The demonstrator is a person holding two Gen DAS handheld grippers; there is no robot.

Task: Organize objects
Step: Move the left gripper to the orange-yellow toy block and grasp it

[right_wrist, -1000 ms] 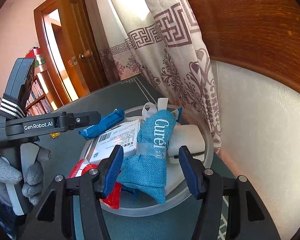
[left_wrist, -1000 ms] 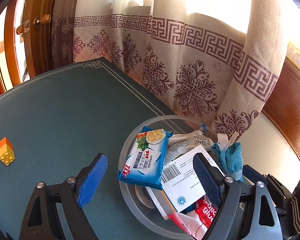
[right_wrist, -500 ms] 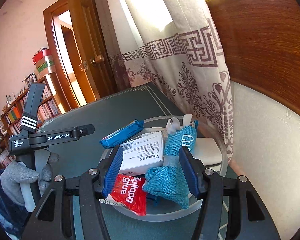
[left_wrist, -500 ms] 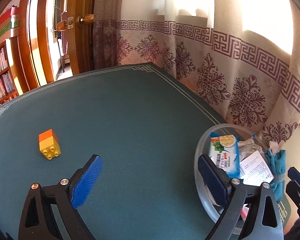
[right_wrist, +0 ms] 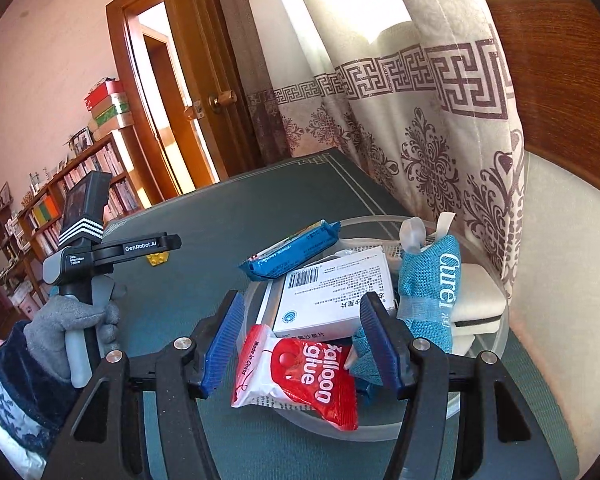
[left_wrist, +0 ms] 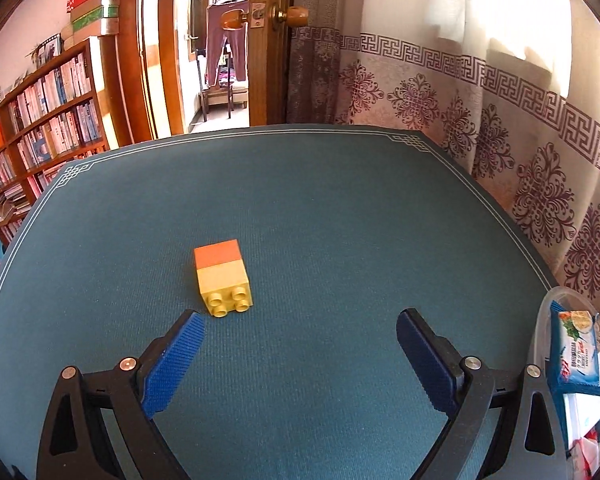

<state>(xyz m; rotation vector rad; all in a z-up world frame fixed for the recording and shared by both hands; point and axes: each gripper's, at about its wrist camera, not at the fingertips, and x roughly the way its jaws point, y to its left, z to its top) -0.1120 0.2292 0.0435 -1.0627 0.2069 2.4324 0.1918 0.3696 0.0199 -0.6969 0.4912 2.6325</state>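
An orange and yellow toy brick [left_wrist: 223, 281] lies on its side on the teal table, just ahead of my left gripper [left_wrist: 300, 328], nearer its left finger. The left gripper is open and empty. A clear round tray [right_wrist: 484, 364] at the table's right edge holds a blue cracker packet [right_wrist: 290, 256], a white box [right_wrist: 332, 292], a red balloon-glue packet [right_wrist: 300, 380] and a blue Curel pouch [right_wrist: 428, 292]. My right gripper [right_wrist: 300, 312] is open and empty, hovering over the tray's near side above the red packet. The left gripper body [right_wrist: 112, 252] shows in the right wrist view.
A patterned curtain [left_wrist: 500, 120] hangs along the table's right edge. A wooden door [left_wrist: 268, 40] and bookshelves [left_wrist: 40, 120] stand behind the table. The tray's rim [left_wrist: 540, 320] shows at the far right of the left wrist view.
My left gripper has swung left from over the tray to face the toy brick. My right gripper has drawn back a little from the tray; the blue pouch is no longer between its fingers.
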